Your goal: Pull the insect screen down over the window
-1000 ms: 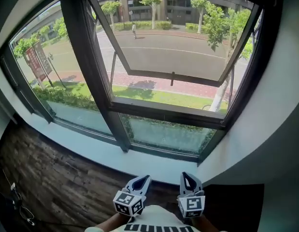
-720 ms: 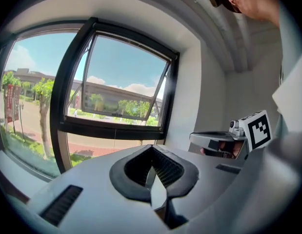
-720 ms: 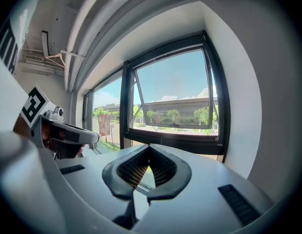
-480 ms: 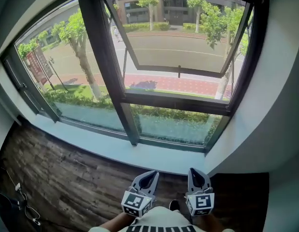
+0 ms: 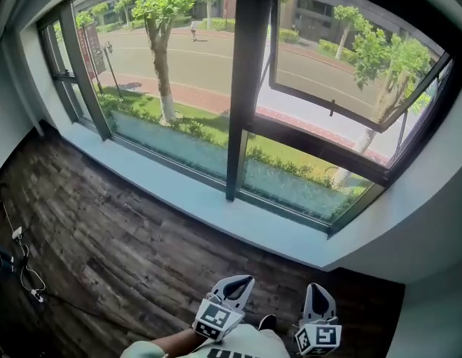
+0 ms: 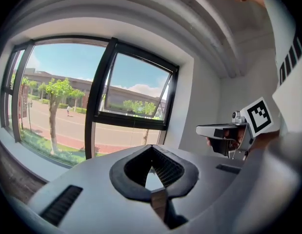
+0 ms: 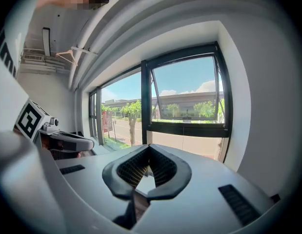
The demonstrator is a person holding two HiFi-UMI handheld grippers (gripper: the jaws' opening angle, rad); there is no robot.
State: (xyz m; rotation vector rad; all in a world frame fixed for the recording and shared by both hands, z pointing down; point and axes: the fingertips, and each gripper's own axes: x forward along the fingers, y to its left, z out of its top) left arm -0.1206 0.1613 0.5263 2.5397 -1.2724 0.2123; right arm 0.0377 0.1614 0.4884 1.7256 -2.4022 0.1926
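View swung left, window (image 5: 242, 88) shifted right, more floor (image 5: 104, 230)

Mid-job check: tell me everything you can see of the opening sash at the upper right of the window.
The opening sash is a dark-framed panel of clear glass, metal by its look. It sits in the upper right bay, right of the thick mullion and above a fixed lower pane. It stands open, its bottom edge swung outward, with a small handle on the bottom rail. Street and trees show through the glass. Nothing covers or touches it.

Grey left gripper (image 5: 242, 280), right gripper (image 5: 320, 291), striped shirt (image 5: 245, 341)
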